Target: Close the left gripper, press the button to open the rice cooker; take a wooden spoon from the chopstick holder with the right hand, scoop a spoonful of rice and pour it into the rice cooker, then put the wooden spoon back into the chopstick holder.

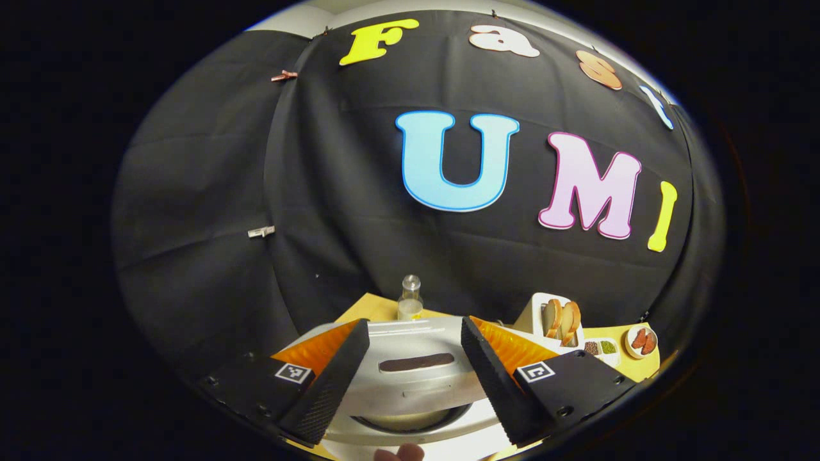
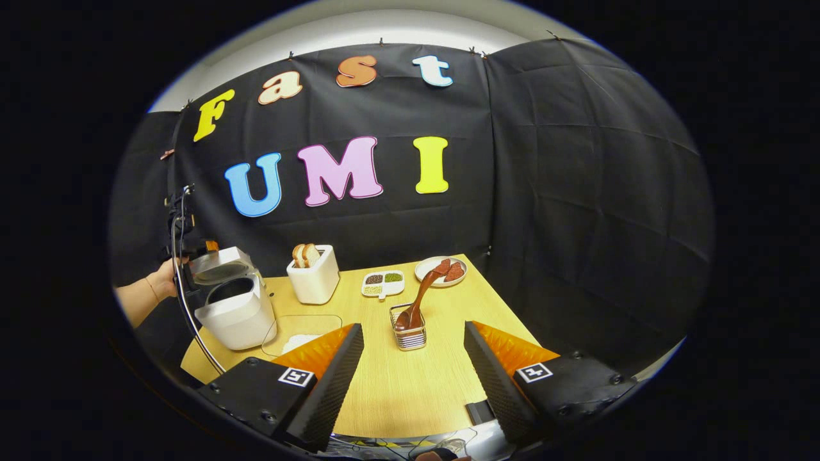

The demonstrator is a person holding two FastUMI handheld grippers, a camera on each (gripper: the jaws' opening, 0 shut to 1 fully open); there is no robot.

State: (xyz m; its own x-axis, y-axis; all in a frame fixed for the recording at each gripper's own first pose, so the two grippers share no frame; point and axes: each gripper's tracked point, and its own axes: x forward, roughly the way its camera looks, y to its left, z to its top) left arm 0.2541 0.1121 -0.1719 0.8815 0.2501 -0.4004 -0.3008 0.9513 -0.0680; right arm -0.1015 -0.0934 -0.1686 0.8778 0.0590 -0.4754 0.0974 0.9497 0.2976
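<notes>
A black cloth wall backs a yellow wooden counter (image 2: 410,378); on it the rice cooker (image 2: 236,312) stands at the left edge with its lid already up, so the button press looks done; the wooden spoon (image 2: 423,294) leans in the chopstick holder (image 2: 409,334) at mid-counter, so fetching it, scooping, pouring and returning it are all left; a clear tray of rice (image 2: 298,336) lies beside the cooker. The left tongs (image 1: 415,358) are spread wide over the raised lid, holding nothing; the right tongs (image 2: 413,365) are likewise spread and empty, near the holder but apart from it.
</notes>
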